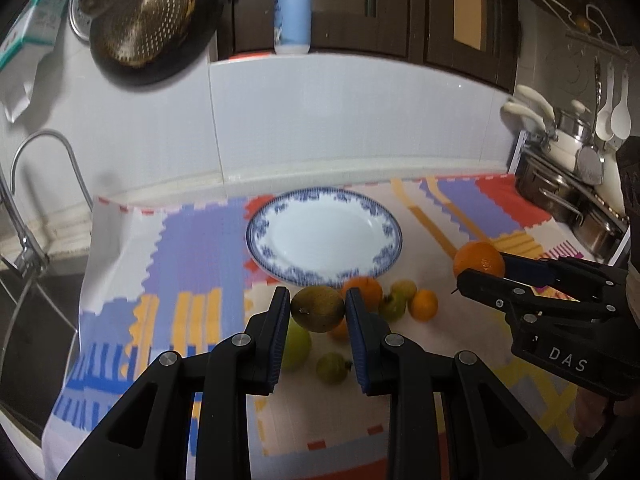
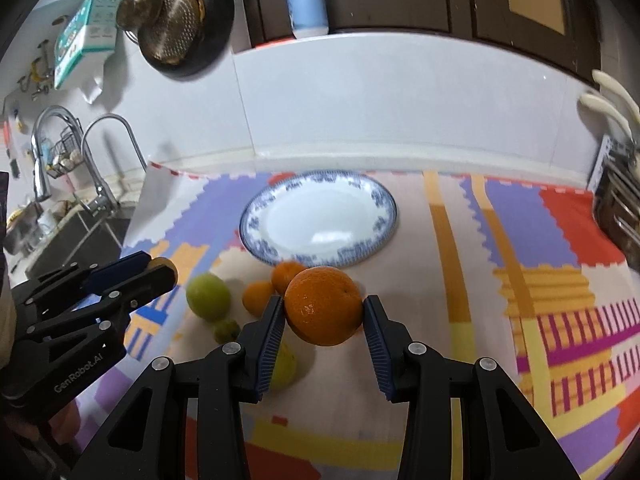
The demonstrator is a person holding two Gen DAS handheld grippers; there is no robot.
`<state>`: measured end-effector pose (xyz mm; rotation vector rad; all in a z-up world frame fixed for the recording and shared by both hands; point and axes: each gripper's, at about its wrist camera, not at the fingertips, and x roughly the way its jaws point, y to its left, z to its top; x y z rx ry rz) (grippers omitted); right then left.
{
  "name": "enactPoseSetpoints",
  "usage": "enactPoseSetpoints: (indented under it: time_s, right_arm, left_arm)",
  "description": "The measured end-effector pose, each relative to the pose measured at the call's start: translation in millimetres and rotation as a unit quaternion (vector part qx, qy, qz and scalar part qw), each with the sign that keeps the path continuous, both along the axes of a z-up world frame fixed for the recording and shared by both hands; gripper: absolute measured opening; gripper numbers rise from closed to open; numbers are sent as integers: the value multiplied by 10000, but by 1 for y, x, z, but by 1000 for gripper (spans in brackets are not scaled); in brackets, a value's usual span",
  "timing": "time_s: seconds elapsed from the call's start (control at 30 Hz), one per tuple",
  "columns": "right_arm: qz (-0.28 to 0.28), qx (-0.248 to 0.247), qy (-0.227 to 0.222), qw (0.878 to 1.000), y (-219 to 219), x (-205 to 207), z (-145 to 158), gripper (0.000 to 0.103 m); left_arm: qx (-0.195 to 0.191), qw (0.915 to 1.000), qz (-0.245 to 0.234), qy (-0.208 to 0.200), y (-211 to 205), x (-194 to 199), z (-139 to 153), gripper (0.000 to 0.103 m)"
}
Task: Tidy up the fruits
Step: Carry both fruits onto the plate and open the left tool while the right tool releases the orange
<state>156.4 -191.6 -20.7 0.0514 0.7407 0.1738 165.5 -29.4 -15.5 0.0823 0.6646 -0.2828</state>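
**Both claws carry fruit beside the plate**

Left claw (image 1: 318, 308) is clamped on a round brownish-green fruit (image 1: 317, 308), its blue ribbed pads pressing the fruit from either side, just on the near side of the white round plate with a blue patterned rim (image 1: 394, 232). Right claw (image 2: 324, 312) grips a large round orange (image 2: 323, 306) between its own blue pads, also just on the near side of that plate; seen from the left wrist, this claw and its orange sit to the right of the plate, lifted off the surface.

Nothing lies on the plate. Loose fruit is gathered on the multicoloured patterned cloth (image 2: 560, 220) just nearer than the plate: two small oranges (image 2: 258, 297), a large green round fruit (image 2: 208, 296), a small green fruit (image 2: 226, 330) and a yellow-green fruit (image 2: 284, 366) partly hidden behind the right claw's finger.

Beyond the plate rises a white tiled wall, with a white-and-blue pump bottle (image 1: 293, 20) on the ledge above it. Left of the plate stands a curved chrome tap (image 1: 44, 168).
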Motion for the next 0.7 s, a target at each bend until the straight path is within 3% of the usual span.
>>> enactPoseSetpoints:
  time_s: [0.4, 0.7]
  right_arm:
    - [171, -80, -305, 9994, 7, 54, 24, 41]
    - [269, -140, -259, 9992, 6, 104, 22, 41]
  left_arm:
    - [-55, 9999, -36, -117, 0, 52, 17, 29]
    - [-1, 9999, -139, -25, -8, 109, 17, 29]
